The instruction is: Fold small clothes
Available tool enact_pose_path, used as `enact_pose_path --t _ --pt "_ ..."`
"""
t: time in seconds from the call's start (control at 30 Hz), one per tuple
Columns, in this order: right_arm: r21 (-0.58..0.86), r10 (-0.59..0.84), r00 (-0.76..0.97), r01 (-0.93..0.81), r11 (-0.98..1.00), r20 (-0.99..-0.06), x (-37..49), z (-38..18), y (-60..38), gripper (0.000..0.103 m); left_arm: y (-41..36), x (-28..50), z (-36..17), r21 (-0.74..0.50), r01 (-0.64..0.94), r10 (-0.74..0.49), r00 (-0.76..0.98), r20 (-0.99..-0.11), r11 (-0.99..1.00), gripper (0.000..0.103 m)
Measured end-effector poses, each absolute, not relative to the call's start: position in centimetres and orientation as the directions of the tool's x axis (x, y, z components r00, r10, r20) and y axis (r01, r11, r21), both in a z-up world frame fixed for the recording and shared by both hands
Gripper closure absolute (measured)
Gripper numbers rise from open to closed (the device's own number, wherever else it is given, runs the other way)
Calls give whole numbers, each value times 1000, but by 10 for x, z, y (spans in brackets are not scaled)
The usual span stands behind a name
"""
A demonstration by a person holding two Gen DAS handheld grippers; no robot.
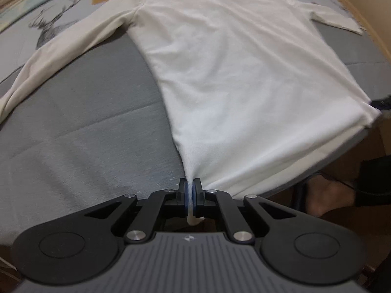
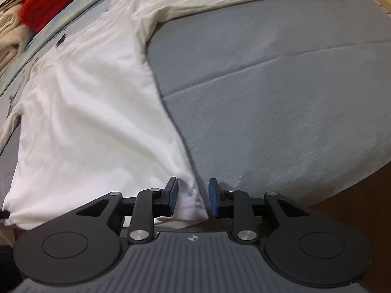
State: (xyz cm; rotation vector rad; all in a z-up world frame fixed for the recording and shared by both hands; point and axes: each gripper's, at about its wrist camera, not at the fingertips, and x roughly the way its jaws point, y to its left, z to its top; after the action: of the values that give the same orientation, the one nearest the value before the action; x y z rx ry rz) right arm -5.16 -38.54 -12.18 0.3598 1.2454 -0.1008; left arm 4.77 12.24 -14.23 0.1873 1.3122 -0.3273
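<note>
Left gripper (image 1: 190, 190) is clamped tight on the near hem corner of the white long-sleeved shirt (image 1: 232, 78), a pinch of cloth poking out behind the pads. The shirt lies spread flat on the grey bedcover (image 1: 80, 122), sleeves stretched out to both sides. Right gripper (image 2: 193, 196) stands parted, its blue pads (image 2: 174, 195) straddling the other hem corner without pressing it.

Each matte black two-finger gripper, left (image 1: 190, 188) and right (image 2: 193, 195), has blue pads (image 2: 213, 197), silver round pivot screws (image 1: 136, 235), a ribbed grey housing (image 2: 193, 263) with a small white logo. A bare foot (image 1: 327, 195), perhaps dark-trousered.
</note>
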Motion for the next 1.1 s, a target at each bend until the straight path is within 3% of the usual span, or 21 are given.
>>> enact_pose_path --t 0.2,0.3,0.33,0.37,0.57,0.73,0.9,1.0,1.1 --pt "188 121 277 230 955 -953 -47 -129 -372 67 134 62 -159 -145 214 -181 157 -971 966 86" --pt "184 126 270 205 961 -955 -45 -130 -367 67 130 62 -163 -114 232 -153 157 -976 966 89" --pt "181 125 269 192 965 -955 -45 -130 -365 83 130 62 -161 -111 240 -153 164 -974 965 98" --pt "179 126 276 178 968 -953 -47 -128 -364 98 131 61 -156 -110 248 -156 175 -972 963 99" --pt "288 190 382 219 932 -904 -57 -97 -385 99 140 52 -130 -52 272 -121 242 -963 961 100" --pt "119 62 254 218 969 -965 -54 -123 -378 98 127 52 -151 115 297 48 224 -973 948 99" --pt "43 -22 349 175 984 -937 -56 -102 -365 93 124 50 -113 -2 285 -116 386 -915 959 98" --pt "-14 -71 423 137 991 -903 -57 -91 -355 85 105 46 -121 -51 352 -183 356 -916 935 98" --pt "43 -28 465 141 989 -885 -54 -87 -356 82 88 41 -143 -20 416 -156 296 -942 909 98"
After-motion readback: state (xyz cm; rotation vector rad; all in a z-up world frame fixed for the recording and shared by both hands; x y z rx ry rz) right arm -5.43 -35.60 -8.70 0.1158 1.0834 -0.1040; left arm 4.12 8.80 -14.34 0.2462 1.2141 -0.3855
